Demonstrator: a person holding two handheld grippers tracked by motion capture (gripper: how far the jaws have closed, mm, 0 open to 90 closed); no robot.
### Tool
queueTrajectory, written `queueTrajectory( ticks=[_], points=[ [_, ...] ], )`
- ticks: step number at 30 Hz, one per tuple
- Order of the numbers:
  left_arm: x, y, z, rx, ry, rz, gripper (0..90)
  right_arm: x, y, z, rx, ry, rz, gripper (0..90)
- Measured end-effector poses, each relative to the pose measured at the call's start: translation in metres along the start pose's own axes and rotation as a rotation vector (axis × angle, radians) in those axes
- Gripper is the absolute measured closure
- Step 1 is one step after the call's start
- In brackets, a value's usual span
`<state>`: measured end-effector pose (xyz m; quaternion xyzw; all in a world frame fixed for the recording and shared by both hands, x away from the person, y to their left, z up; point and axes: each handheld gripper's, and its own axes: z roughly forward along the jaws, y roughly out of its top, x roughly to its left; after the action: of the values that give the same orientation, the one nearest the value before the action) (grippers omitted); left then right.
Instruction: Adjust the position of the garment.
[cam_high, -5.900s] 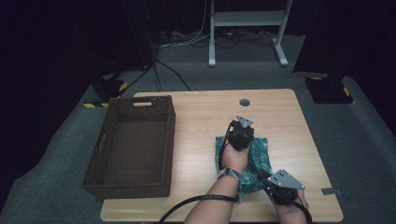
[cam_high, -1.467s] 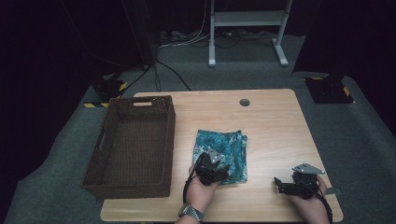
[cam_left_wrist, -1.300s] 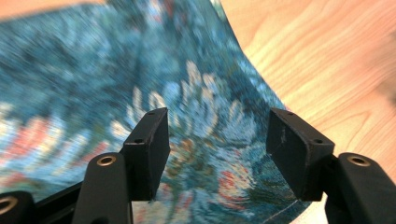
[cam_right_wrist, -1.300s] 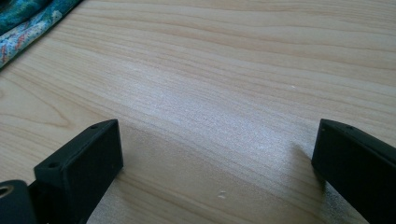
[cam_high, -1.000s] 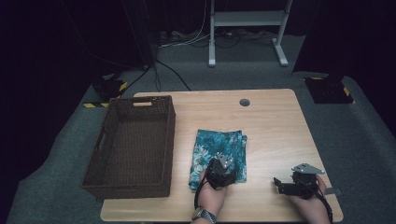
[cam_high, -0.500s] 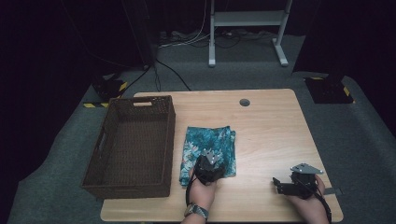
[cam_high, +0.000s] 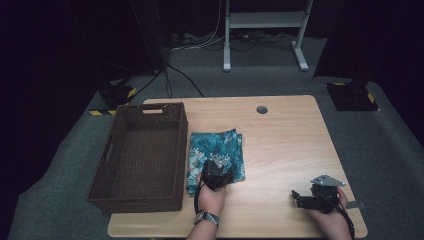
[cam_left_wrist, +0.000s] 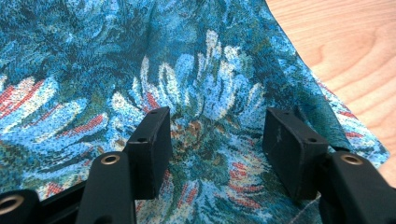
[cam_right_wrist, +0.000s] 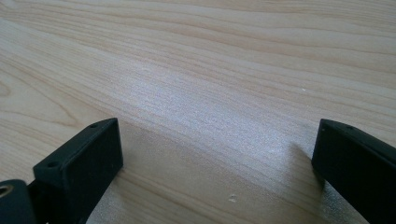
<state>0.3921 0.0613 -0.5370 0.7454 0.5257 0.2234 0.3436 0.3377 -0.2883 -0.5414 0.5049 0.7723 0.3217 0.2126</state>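
Left tongs (cam_high: 218, 169): jaws about half open, pressed down flat onto the folded teal floral cloth (cam_high: 216, 150). In the left gripper view both pads (cam_left_wrist: 152, 140) sit on the fabric with cloth spanning the gap between them (cam_left_wrist: 217, 140); nothing is pinched, no fold is raised between the jaws. Contact point is at the near end of the cloth, toward its right edge.

Right tongs (cam_high: 300, 197): jaws wide, nothing between them. They lie low at the near right of the table (cam_high: 285, 135), pointing left toward the cloth but well apart from it. The right gripper view shows bare wood grain between the pads (cam_right_wrist: 84, 163).

Cloth: flat on the table, near the middle, its left edge just beside the right wall of the brown wicker basket (cam_high: 112, 150). Can't tell whether cloth and basket touch.

Basket: rectangular, handle slot in the far wall, sits along the table's left side. Only its woven floor is visible inside.
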Motion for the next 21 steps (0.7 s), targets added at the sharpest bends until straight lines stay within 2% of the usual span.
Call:
queueTrajectory(
  ticks=[8, 11, 13, 16, 18, 19, 20, 21],
  points=[
    [0.007, 0.000, -0.001, 0.004, 0.006, -0.004, 40.4, 0.000, 0.000, 0.000, -0.001, 0.003, -0.001, 1.8],
    [0.008, 0.002, -0.001, 0.020, 0.003, -0.015, 37.8, 0.000, 0.000, 0.000, 0.000, 0.003, 0.000, 1.8],
    [0.007, 0.005, -0.002, 0.031, -0.012, -0.020, 32.8, 0.000, 0.000, 0.000, 0.000, 0.003, -0.003, 1.8],
    [0.000, 0.008, -0.010, 0.000, -0.037, 0.006, 30.3, 0.000, 0.000, 0.000, -0.001, 0.003, -0.003, 1.7],
    [-0.009, 0.011, -0.016, -0.016, -0.068, 0.048, 27.6, 0.000, 0.000, 0.000, 0.000, 0.002, -0.004, 1.7],
    [-0.018, 0.014, -0.023, -0.048, -0.101, 0.078, 25.5, 0.000, 0.000, 0.001, -0.001, 0.002, -0.006, 1.7],
    [-0.018, 0.014, -0.023, -0.048, -0.101, 0.078, 24.9, 0.000, 0.000, 0.001, -0.001, 0.003, -0.006, 1.7],
    [-0.023, 0.015, -0.026, -0.057, -0.120, 0.083, 24.9, 0.000, 0.000, 0.001, -0.001, 0.003, -0.006, 1.7]
  ],
)
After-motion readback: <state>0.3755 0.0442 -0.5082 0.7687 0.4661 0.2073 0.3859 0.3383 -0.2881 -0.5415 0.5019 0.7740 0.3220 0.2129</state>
